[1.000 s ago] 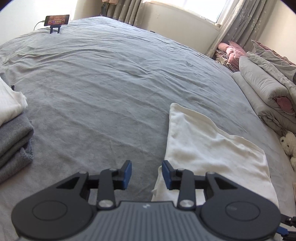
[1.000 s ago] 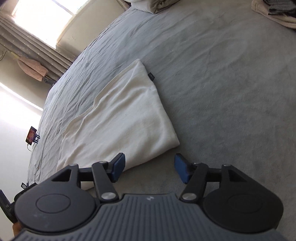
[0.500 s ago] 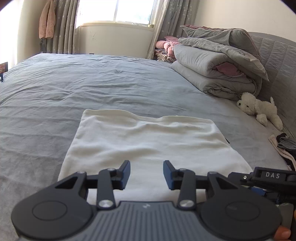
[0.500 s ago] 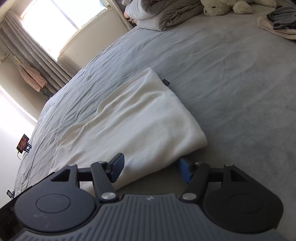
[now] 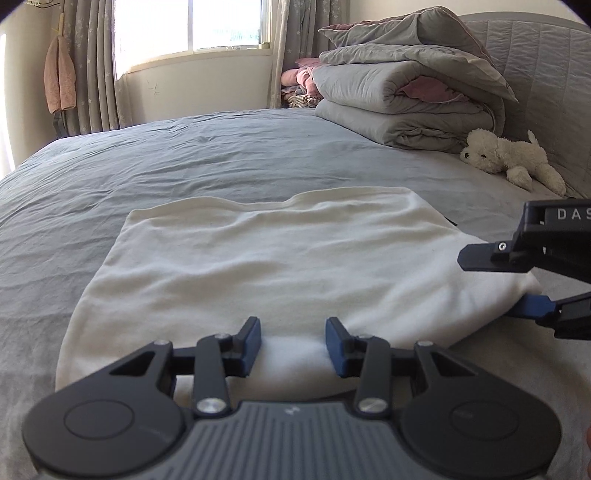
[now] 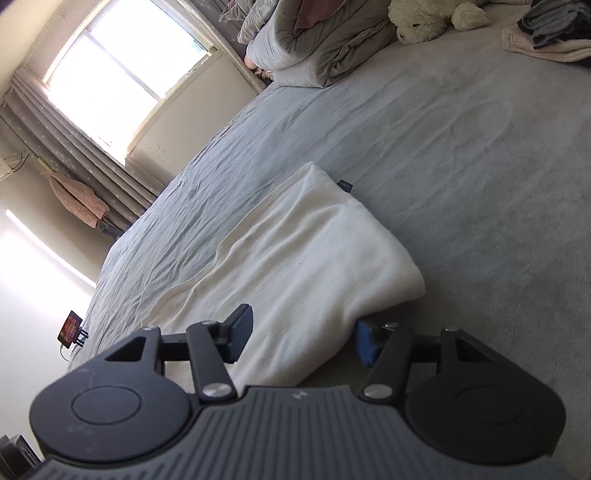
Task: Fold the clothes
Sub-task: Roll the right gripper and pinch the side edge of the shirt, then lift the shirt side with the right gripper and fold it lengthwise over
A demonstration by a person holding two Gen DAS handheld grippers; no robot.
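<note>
White folded garment [image 5: 280, 258] between closing right tongs [image 6: 303, 338], near edge under parted, empty left tongs [image 5: 293, 345]

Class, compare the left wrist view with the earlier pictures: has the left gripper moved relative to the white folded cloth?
Yes. The left gripper swung from beside the white folded cloth to over its near edge, now facing the window.

Loads of open grey bed [image 5: 184, 162] beyond and left of the white folded garment [image 5: 280, 258], nothing on it. Upper right of the left view was blocked though: stacked quilts [image 5: 406, 96] and a plush dog [image 5: 509, 158] against the headboard [image 5: 546, 74]. In the right view, more folded clothes [image 6: 546, 40] sat top right, with bare bed in between.
</note>
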